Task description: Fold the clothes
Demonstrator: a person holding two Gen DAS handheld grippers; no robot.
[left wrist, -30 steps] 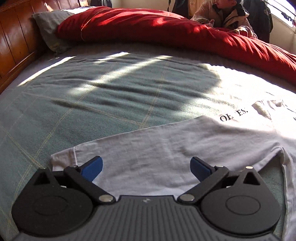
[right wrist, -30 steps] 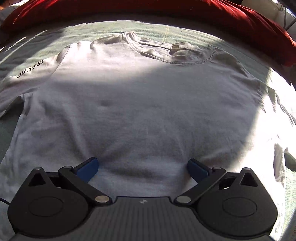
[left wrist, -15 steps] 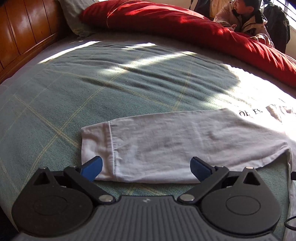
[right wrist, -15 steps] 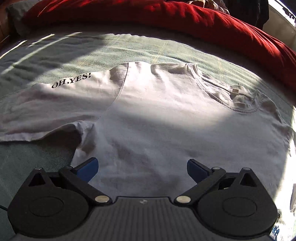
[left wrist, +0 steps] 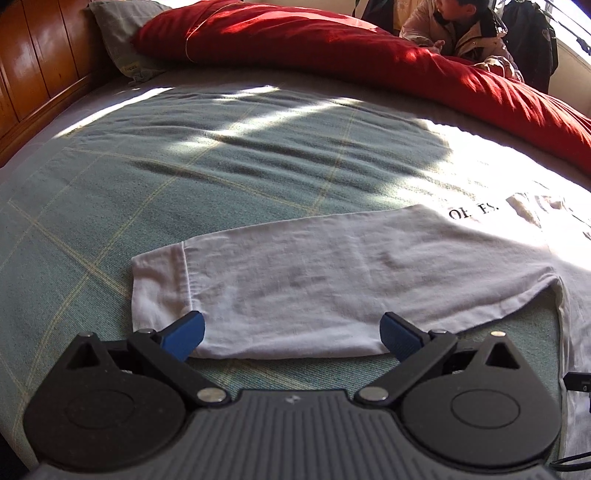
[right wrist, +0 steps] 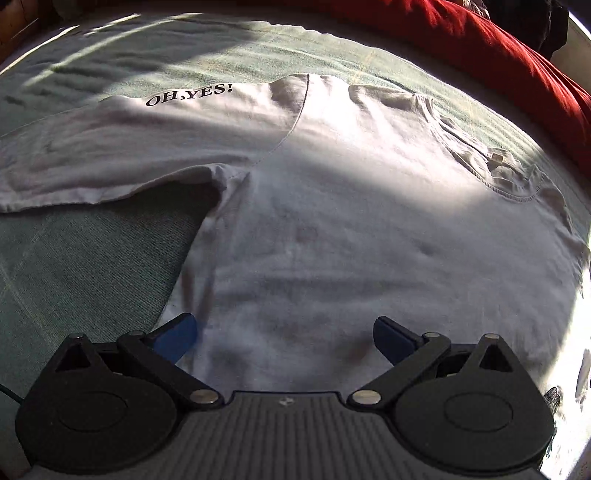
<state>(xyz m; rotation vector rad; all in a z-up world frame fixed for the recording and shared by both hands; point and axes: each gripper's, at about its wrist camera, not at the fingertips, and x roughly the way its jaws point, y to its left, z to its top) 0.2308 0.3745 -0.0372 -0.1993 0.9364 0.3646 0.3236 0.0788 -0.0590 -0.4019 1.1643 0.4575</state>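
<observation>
T-shirt (right wrist: 332, 221), white, long-sleeved, lay flat on the bed (left wrist: 184, 166), spread over the green checked bedcover, collar away from me and "OH,YES!" print (right wrist: 189, 94) on the upper sleeve. Change over the last second: my left gripper (left wrist: 291, 334) backed off from over the sleeve (left wrist: 314, 280) until the whole cuff (left wrist: 159, 291) showed, and now sat at the sleeve's near edge. My right gripper (right wrist: 284, 338) slid left from mid-body to the armpit side, left finger at the side seam.

Both grippers were spread wide, nothing pinched, cloth between the fingers but not clamped.

My read: that was positioning for the first fold, sleeve in over the body. No fold started; shirt looked fully laid out, few wrinkles. Next I'd need a pinch on the sleeve's near edge by the cuff. Risk: thin single layer, easy to grab bedcover with it.

Containers: none in view, nothing to report inside anything. Red duvet (left wrist: 332, 48) and grey pillow (left wrist: 118, 40) were bunched at the far side, well apart from the shirt. A person (left wrist: 469, 33) sat beyond the duvet.
</observation>
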